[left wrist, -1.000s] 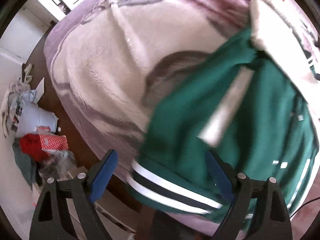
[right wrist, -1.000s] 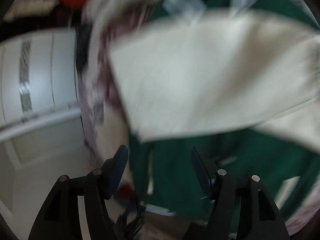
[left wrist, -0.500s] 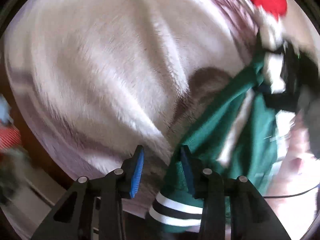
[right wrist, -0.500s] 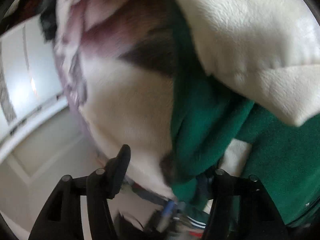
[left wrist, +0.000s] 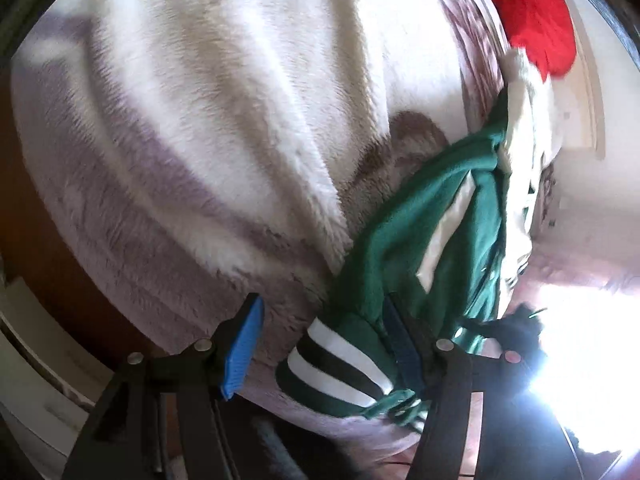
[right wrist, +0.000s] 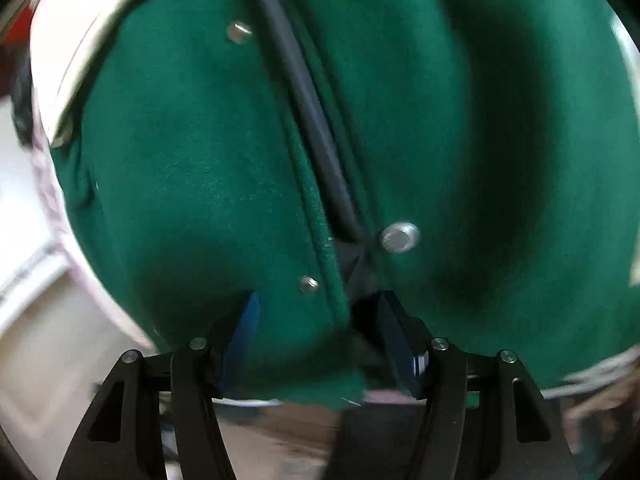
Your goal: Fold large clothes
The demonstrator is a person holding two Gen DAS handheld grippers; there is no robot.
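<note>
Jacket (right wrist: 200, 160): green, with metal snaps (right wrist: 400, 237) down an unfastened front; spread over a fluffy white-and-mauve blanket (left wrist: 200, 140), striped ribbed hem (left wrist: 336, 372) toward the near edge.
Step in hand: probably taking hold of the hem and front edge before a fold; no fold yet to be seen.
Left hand-held gripper (left wrist: 320, 344): about half open and opening; blue pad (left wrist: 244, 348) on the blanket side, other finger against the green cloth; striped hem between the jaws, not pinched.
Right hand-held gripper (right wrist: 320, 336): about half open and closing; left front flap's lower edge between the jaws, pads seemingly not yet pressing.
Next move, as judged: close both on hem and flap, one layer only, then lift evenly.
Further out: red garment (left wrist: 532, 20) at the blanket's far edge.
</note>
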